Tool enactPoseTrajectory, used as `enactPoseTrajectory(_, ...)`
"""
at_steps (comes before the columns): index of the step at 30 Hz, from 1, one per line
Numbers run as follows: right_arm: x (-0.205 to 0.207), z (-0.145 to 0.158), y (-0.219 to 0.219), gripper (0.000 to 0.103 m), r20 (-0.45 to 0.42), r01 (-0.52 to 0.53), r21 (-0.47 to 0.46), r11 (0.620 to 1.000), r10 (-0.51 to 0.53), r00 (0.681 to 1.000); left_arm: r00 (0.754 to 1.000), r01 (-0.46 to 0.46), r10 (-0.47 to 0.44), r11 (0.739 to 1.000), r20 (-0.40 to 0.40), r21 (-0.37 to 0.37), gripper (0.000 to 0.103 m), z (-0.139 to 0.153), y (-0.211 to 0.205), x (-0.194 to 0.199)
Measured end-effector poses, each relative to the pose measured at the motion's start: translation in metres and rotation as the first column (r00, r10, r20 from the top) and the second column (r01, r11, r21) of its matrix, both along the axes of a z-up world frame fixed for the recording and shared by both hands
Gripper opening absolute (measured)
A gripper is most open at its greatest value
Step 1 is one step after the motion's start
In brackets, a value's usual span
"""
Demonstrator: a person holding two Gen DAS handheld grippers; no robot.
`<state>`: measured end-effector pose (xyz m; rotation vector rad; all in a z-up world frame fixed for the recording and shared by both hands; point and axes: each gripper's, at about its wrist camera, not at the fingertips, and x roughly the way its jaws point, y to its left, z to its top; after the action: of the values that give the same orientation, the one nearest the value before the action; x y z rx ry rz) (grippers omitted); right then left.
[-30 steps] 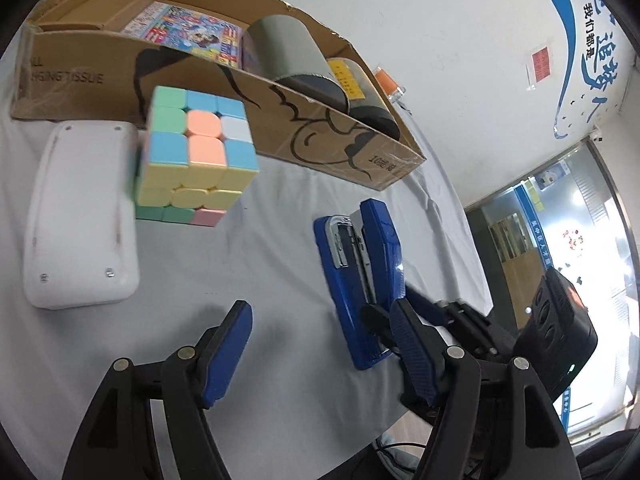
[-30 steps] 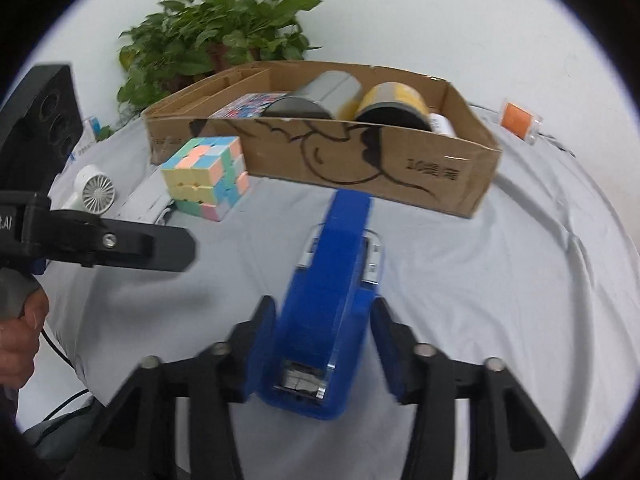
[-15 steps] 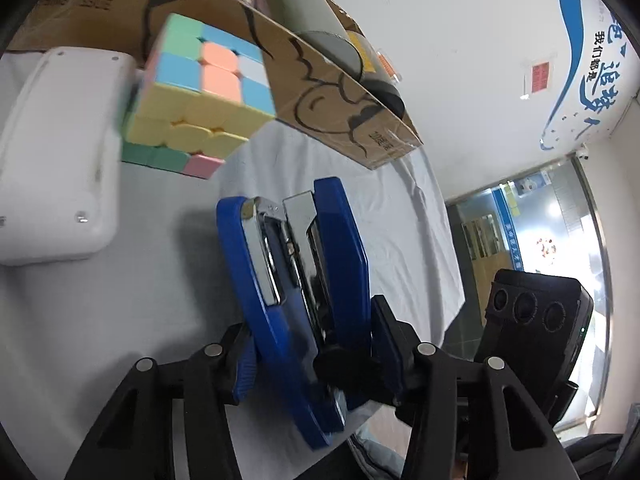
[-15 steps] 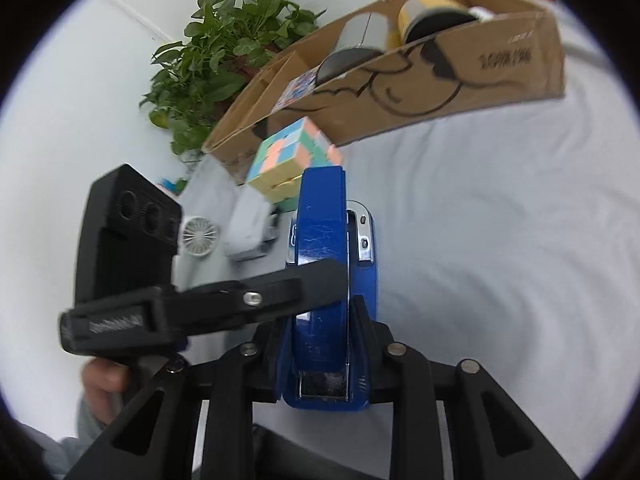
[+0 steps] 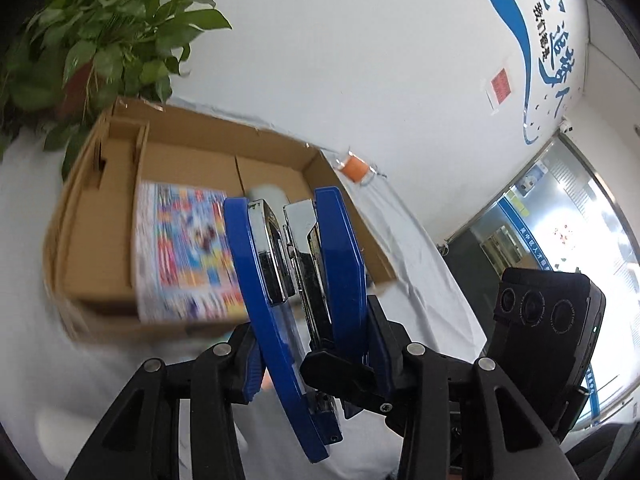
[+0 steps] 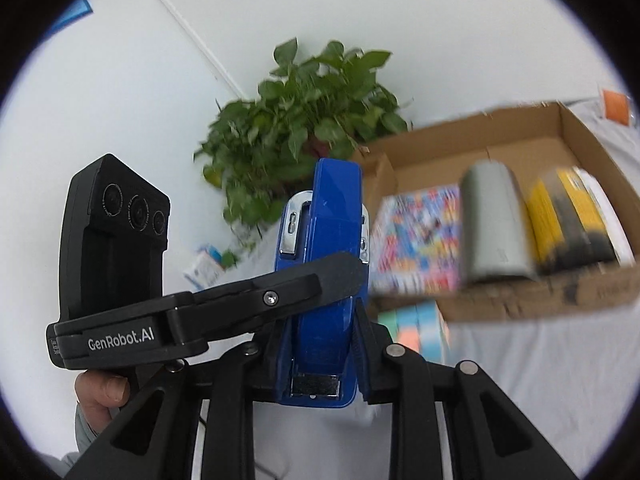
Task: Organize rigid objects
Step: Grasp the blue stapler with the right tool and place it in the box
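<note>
A blue stapler (image 5: 296, 280) hangs in the air in front of an open cardboard box (image 5: 96, 240), lying on its side in the left wrist view. My left gripper (image 5: 316, 356) has the stapler's base and top arm between its blue pads, and its jaws are closing on it. My right gripper (image 6: 320, 344) is shut on the stapler's (image 6: 328, 248) rear end across its width. One black finger of the left gripper (image 6: 280, 284) crosses the stapler in the right wrist view. A pastel puzzle cube (image 6: 416, 328) sits on the table below the box (image 6: 520, 300).
The box holds a colourful booklet (image 5: 180, 248), a grey cylinder (image 6: 492, 224) and a yellow and black roll (image 6: 568, 216). A potted plant (image 6: 304, 120) stands behind the box's far corner. A small orange item (image 5: 354, 168) lies past the box on the white cloth. A person's hand (image 6: 100, 396) holds the left gripper.
Both grippers closed on the stapler and lifted it off the table toward the box. The view now looks down into the box; the cube has dropped low in the right view.
</note>
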<state>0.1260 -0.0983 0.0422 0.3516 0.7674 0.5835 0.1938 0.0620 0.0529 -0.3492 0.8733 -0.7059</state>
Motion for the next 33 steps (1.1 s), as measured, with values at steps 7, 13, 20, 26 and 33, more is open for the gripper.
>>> enactPoseTrajectory(7,0.086,-0.018,0.018,0.025,-0.098,0.051,-0.004,0.999,-0.051,0.994,0.989,0.018,-0.017,1.0,-0.146,0.003,0.041,-0.025,0.027,0.094)
enactPoseTrajectory(13,0.117,-0.059,0.029,0.026,-0.201,0.098,-0.081,0.992,-0.113,0.973,0.962,-0.022,0.042,0.997,-0.27,0.074,0.051,-0.066,0.041,0.129)
enactPoseTrajectory(20,0.128,-0.073,0.046,0.025,-0.218,0.124,-0.19,0.974,-0.165,0.962,0.973,-0.168,0.176,0.983,-0.147,0.069,0.067,-0.029,0.089,0.122)
enactPoseTrajectory(26,0.124,-0.071,0.058,0.028,-0.186,0.126,-0.244,0.962,-0.174,0.967,0.97,-0.243,0.244,0.964,-0.002,0.109,0.067,0.014,0.114,0.087)
enactPoseTrajectory(33,0.12,-0.069,0.059,0.033,-0.201,0.107,-0.229,0.967,-0.155,0.967,0.947,-0.309,0.282,0.929,0.154,0.202,0.072,0.047,0.105,0.029)
